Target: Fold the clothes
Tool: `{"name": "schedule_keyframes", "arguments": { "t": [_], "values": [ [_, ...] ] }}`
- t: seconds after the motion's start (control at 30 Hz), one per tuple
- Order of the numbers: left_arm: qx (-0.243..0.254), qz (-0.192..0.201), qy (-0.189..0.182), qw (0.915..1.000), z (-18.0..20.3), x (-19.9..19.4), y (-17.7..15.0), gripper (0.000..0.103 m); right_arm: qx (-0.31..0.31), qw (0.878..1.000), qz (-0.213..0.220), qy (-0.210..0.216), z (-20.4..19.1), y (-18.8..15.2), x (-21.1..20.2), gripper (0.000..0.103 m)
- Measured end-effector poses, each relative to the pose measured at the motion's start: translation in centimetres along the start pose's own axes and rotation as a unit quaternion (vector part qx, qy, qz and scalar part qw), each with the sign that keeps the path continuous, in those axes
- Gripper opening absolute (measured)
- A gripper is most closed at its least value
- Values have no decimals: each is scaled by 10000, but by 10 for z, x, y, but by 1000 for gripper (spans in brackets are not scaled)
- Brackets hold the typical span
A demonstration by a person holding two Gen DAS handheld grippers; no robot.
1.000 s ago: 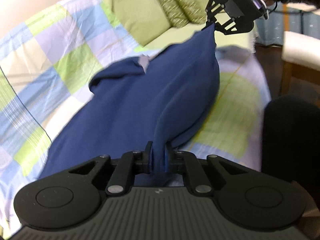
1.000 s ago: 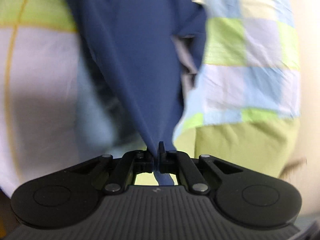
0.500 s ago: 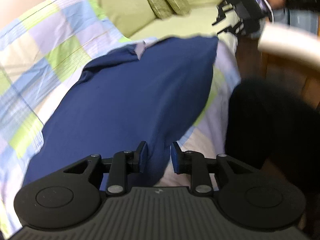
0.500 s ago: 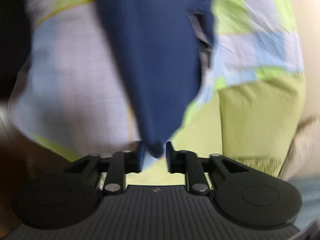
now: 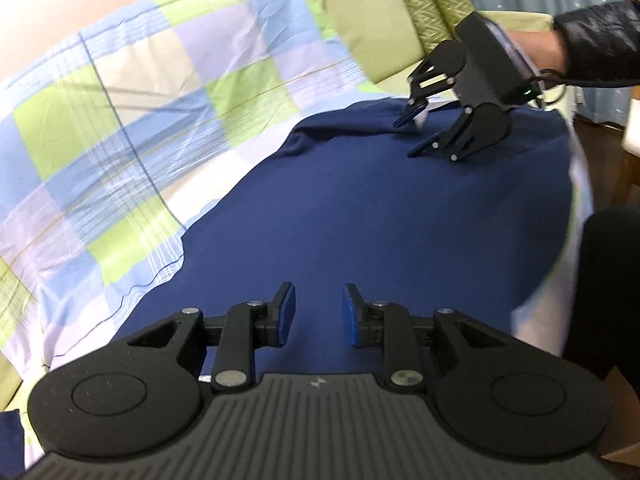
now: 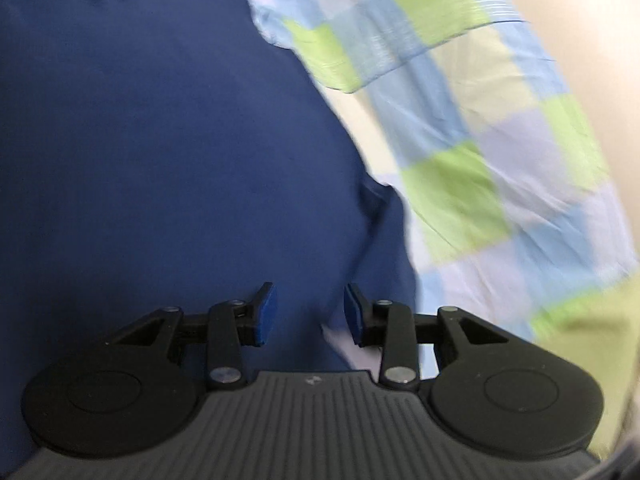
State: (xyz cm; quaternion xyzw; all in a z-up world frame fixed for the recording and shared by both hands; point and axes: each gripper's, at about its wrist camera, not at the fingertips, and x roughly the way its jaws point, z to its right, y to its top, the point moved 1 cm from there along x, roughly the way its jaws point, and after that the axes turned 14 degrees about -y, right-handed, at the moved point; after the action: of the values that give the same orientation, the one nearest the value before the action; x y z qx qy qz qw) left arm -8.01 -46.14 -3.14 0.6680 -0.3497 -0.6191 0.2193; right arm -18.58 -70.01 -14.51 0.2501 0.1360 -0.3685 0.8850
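Both jaws stand parted with nothing pinched between them. The left gripper [image 5: 318, 312] hangs over the near end of the navy garment [image 5: 380, 216], its blue pads clear of the cloth on either side; its jaws opened a moment ago and now hold that gap. The right gripper [image 6: 308, 310] has just been opening too, and in the left wrist view it shows at the far end of the garment [image 5: 416, 132], fingers spread above a small rumple of cloth beside a pale tag.

The garment lies spread flat on the checked sheet [image 5: 120, 128] that covers the bed, running from the near end to the far end. Its right edge follows the bed's right edge closely, with only a thin strip of sheet showing beyond it. Its left edge curves unevenly, and a broad stretch of bare sheet lies open on that side. In the right wrist view the same edge [image 6: 384, 200] shows a short fold standing out toward the sheet.

Past the far end sit a green cushion [image 5: 368, 20] and patterned pillows [image 5: 432, 4]. A dark sleeve [image 5: 600, 40] reaches in from the right.
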Motion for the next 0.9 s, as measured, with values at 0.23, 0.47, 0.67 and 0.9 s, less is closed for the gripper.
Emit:
{"name": "schedule_keyframes", "arguments": {
  "t": [0.23, 0.47, 0.67, 0.9],
  "values": [
    [-269, 9, 267, 9993, -35, 32, -13, 31, -804, 9894, -676, -1002, 62, -52, 109, 27],
    [-348, -91, 662, 9972, -35, 10, -34, 33, 581, 9813, -1179, -1406, 96, -53, 120, 27],
    [-539, -219, 1236, 9906, -38, -41, -68, 45, 1154, 9882, -527, -857, 49, -5, 4, 30],
    [-457, -355, 1032, 9930, -42, -73, -99, 45, 1725, 9834, 551, 121, -20, 85, -121, 38]
  ]
}}
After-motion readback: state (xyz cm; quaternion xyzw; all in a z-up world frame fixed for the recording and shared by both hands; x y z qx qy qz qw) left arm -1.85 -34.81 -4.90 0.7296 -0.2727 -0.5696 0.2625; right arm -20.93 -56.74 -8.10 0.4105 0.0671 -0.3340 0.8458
